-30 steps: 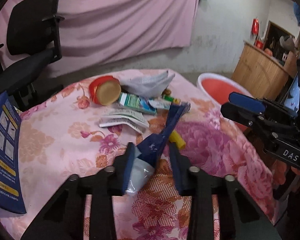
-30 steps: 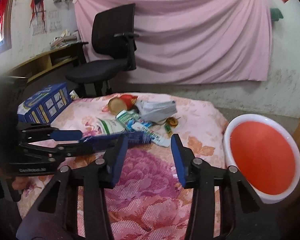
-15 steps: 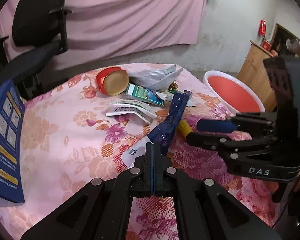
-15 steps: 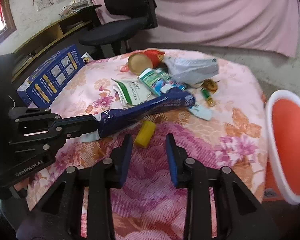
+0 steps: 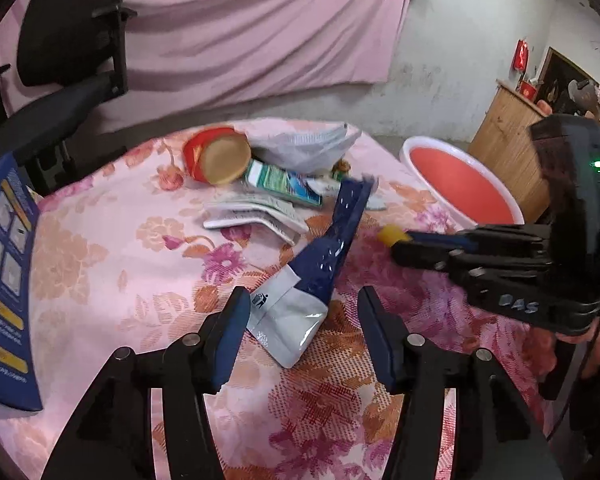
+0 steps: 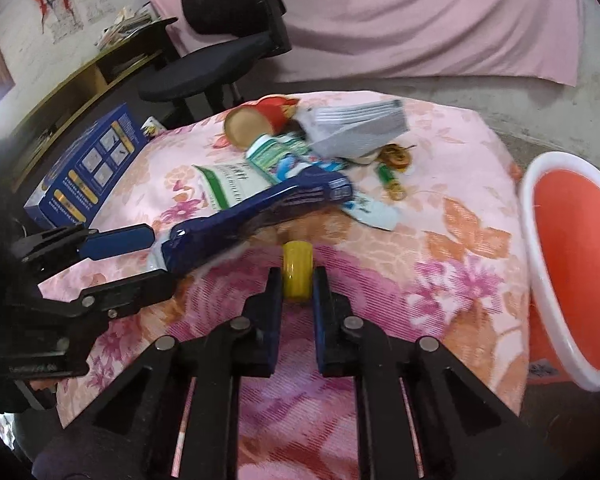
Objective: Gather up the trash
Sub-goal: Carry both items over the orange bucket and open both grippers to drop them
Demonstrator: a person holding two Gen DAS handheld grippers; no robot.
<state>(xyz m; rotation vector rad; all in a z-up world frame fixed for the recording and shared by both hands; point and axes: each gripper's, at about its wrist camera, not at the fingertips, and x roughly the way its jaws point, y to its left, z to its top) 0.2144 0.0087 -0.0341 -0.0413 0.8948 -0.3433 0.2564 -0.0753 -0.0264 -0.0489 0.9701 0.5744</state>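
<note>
Between your right gripper's point(image 6: 297, 280) fingers sits the yellow cap point(image 6: 297, 270), pinched as they have just been closing. Your left gripper point(image 5: 302, 322) has just spread its fingers; the blue wrapper point(image 5: 328, 256) lies loose between them on the floral counter point(image 5: 100, 248).

A heap of trash lies at the far middle of the pink floral-clothed counter point(image 6: 452, 240). The long dark-blue foil wrapper point(image 6: 252, 216) stretches from the heap toward the near left. The small yellow plastic cylinder point(image 6: 297, 274) sits just before the wrapper. The blue cardboard box point(image 6: 84, 168) lies left of the heap; the white-rimmed red plastic basin point(image 6: 572, 256) stands off the counter's right edge.
</note>
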